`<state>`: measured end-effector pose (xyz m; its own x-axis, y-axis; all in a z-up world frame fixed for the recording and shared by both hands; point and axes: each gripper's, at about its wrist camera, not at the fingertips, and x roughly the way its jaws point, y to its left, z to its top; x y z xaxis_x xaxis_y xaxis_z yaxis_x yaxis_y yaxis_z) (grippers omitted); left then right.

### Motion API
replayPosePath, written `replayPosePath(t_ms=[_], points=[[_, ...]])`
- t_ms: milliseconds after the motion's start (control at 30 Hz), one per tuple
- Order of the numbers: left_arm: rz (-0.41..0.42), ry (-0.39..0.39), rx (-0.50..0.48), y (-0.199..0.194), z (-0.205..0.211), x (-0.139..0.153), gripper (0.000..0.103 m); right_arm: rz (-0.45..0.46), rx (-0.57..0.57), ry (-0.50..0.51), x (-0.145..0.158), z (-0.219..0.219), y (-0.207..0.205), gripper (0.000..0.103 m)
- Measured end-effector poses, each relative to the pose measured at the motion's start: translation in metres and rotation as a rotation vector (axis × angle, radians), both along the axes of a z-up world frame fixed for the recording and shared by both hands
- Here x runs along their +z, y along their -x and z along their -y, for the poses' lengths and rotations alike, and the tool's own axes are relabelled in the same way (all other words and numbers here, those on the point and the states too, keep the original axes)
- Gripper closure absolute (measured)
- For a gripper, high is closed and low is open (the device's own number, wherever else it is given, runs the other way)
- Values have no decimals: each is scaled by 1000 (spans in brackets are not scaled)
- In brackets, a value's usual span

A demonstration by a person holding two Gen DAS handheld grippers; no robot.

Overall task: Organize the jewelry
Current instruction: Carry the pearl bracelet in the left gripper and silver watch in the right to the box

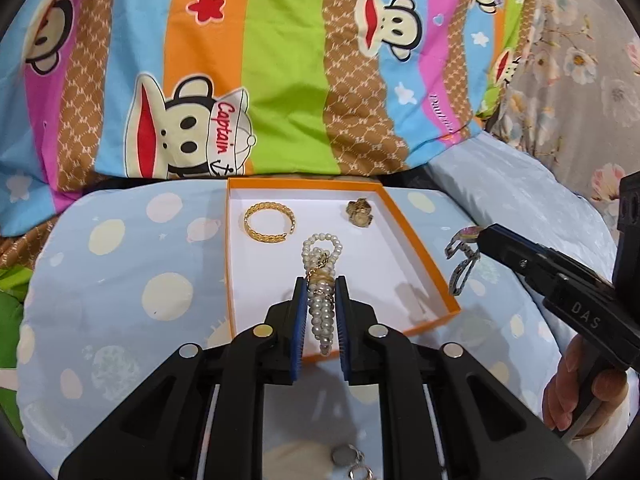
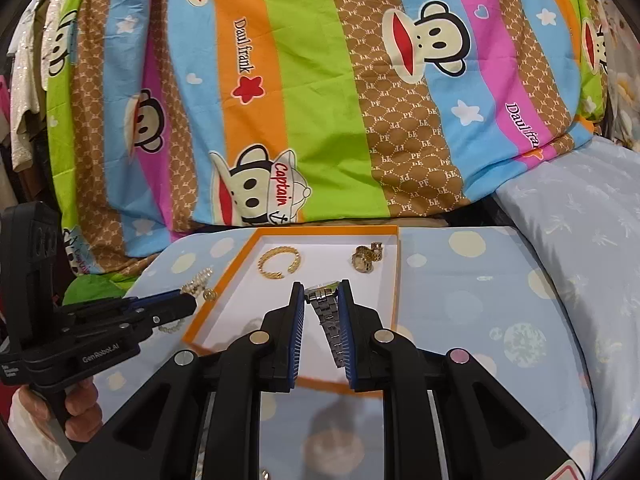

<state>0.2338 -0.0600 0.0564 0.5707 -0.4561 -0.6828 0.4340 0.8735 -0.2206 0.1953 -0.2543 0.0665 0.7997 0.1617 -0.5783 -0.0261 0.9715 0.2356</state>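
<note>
An orange-rimmed box [image 1: 416, 240] with a white floor lies on the blue spotted cloth; it also shows in the right wrist view [image 2: 208, 312]. Inside lie a gold bangle [image 1: 267, 223] [image 2: 279, 262] and a gold ring ornament [image 1: 360, 212] [image 2: 366, 259]. My left gripper [image 1: 321, 285] is shut on a pearl bracelet [image 1: 320, 276], held over the box's near part. In the right wrist view the left gripper [image 2: 188, 300] with the pearl bracelet [image 2: 198, 282] shows at the left. My right gripper [image 2: 320, 290] is shut on a silver watch [image 2: 328, 320], held over the box. In the left wrist view the right gripper [image 1: 486, 238] holds the watch [image 1: 462, 258] beside the box's right rim.
A striped cartoon-monkey quilt [image 1: 280, 72] rises just behind the box. A pale blue pillow [image 2: 580, 240] lies at the right. Small silver pieces [image 1: 352, 462] lie on the cloth under my left gripper. A hand [image 1: 580, 392] holds the right gripper's handle.
</note>
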Motion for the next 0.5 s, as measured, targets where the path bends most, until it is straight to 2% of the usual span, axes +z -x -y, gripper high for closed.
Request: replayPosePath(t_ms=[133,333,500], points=[[-34,-4,19,-29,9,-16,90,-13,-12,-2,-12,3,-30,87],[-80,-28,43,-55,14,-39,90,-114,-8,48,-50,-3,-69,87],[-100,-47,65,-67,14,-51,89,-179,-8,70,-67,-4,-84,87]])
